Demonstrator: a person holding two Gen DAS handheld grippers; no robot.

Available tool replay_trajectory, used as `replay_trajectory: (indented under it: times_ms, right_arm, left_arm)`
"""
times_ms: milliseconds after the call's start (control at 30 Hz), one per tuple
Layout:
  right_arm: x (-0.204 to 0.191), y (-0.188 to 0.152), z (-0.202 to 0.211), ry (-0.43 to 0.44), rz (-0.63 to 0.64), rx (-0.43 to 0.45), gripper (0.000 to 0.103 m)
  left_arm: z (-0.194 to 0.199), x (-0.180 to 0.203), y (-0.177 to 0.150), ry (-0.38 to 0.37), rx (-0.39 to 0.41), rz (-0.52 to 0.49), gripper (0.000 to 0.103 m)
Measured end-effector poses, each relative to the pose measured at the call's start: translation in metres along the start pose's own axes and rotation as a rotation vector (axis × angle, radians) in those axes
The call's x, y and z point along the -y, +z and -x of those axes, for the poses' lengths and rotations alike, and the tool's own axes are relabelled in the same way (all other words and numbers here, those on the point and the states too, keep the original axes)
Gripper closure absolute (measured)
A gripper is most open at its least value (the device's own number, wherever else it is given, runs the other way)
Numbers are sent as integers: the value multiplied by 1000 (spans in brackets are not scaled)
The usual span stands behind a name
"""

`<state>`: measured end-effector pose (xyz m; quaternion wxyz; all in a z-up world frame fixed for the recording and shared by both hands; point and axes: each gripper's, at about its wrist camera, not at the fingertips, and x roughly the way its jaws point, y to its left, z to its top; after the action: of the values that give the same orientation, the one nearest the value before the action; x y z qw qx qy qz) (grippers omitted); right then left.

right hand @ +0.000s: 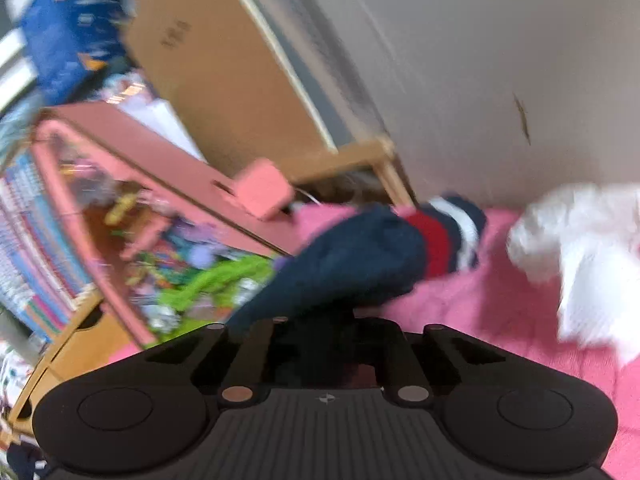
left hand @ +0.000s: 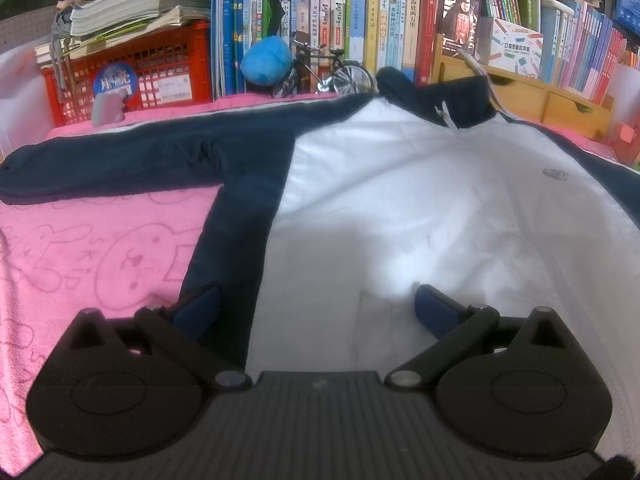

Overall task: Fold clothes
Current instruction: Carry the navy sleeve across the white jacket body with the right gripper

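Observation:
A white jacket (left hand: 420,200) with navy sleeves and side panels lies flat on a pink towel (left hand: 80,248). One navy sleeve (left hand: 120,160) stretches out to the left. My left gripper (left hand: 316,300) stands open just above the hem, its blue pads (left hand: 434,310) apart, one over the navy panel and one over the white cloth. In the blurred, tilted right wrist view, my right gripper (right hand: 320,320) has its jaws drawn together on the other navy sleeve (right hand: 352,264), which covers the fingertips. That sleeve's red, white and navy cuff (right hand: 448,236) hangs beyond, with bunched white cloth (right hand: 580,260) to the right.
Behind the jacket stand a red crate (left hand: 152,72) under stacked papers, a row of books (left hand: 360,20), a model bicycle (left hand: 324,72), a blue bundle (left hand: 266,60) and a wooden drawer unit (left hand: 540,100). The right view shows a pink toy shelf (right hand: 140,200), cardboard (right hand: 224,60) and a wall.

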<state>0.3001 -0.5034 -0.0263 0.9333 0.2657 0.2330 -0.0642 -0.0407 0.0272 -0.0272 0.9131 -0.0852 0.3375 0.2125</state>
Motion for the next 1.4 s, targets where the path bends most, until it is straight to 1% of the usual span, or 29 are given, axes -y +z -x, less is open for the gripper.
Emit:
replay_trajectory:
  times_ms: [133, 233, 267, 333, 400, 500, 567, 600, 667, 700, 767, 800, 867, 933, 967, 1033, 1100, 1133, 1200, 1233, 1267, 1367, 1400]
  right_arm:
    - [-28, 9, 38, 89, 43, 87, 95]
    - [-71, 8, 74, 208, 112, 137, 96]
    - [-91, 4, 89, 260, 153, 148, 96]
    - [-138, -14, 115, 367, 292, 164, 96]
    - [-194, -50, 139, 492, 513, 153, 95]
    - [-269, -136, 159, 676, 867, 26, 93]
    - [-300, -189, 168, 756, 1051, -91, 88]
    - [-310, -216, 172, 782, 1140, -158, 80]
    - [-316, -253, 186, 800, 1268, -213, 64]
    - [-316, -265, 193, 809, 1319, -215, 48]
    - [-308, -274, 206, 847, 1380, -221, 39]
    - [-303, -274, 211, 864, 1394, -228, 36]
    - [-290, -269, 217, 863, 1369, -236, 32]
    - [-279, -253, 213, 846, 1298, -258, 24]
    - [-271, -244, 209, 830, 1254, -265, 23]
    - [-258, -229, 198, 768, 1194, -255, 20]
    - [-242, -220, 189, 668, 1179, -224, 19]
    - [-234, -216, 184, 617, 1172, -208, 19]
    - [-220, -218, 184, 520, 1211, -148, 15]
    - [-213, -221, 184, 500, 1234, -123, 15]
    - [-206, -225, 185, 486, 1258, -100, 15]
    - [-196, -223, 186, 500, 1223, -102, 13]
    - [-195, -222, 186, 500, 1214, -106, 12]
  left_arm:
    - [0, 1, 0, 1, 0, 1, 0]
    - [0, 1, 0, 2, 0, 2, 0]
    - [0, 1, 0, 2, 0, 3, 0]
    - [0, 1, 0, 2, 1, 3, 0]
    - [1, 1, 0, 1, 1, 4, 0]
    - [1, 1, 0, -2, 2, 7, 0]
    - [1, 0, 0, -4, 3, 9, 0]
    - [1, 0, 0, -6, 3, 10, 0]
    - [1, -1, 0, -8, 4, 12, 0]
    - [2, 0, 0, -8, 4, 12, 0]
    - [1, 0, 0, -7, 4, 11, 0]
    - [1, 0, 0, -7, 4, 12, 0]
    - [1, -1, 0, -13, 7, 18, 0]
    - [4, -7, -1, -43, 21, 48, 0]
    - [6, -11, -1, -63, 31, 73, 0]
    - [11, -15, 5, -70, 37, 99, 2]
    - [16, -18, 12, -74, 46, 119, 2]
    - [19, -13, 19, -61, 63, 80, 2]
    - [21, 2, 34, -33, 111, -17, 0]
    - [21, 11, 41, -24, 133, -63, 0]
    - [16, 22, 44, -29, 153, -105, 0]
    - [0, 53, 56, -44, 209, -229, 0]
    - [-7, 61, 56, -65, 211, -255, 0]
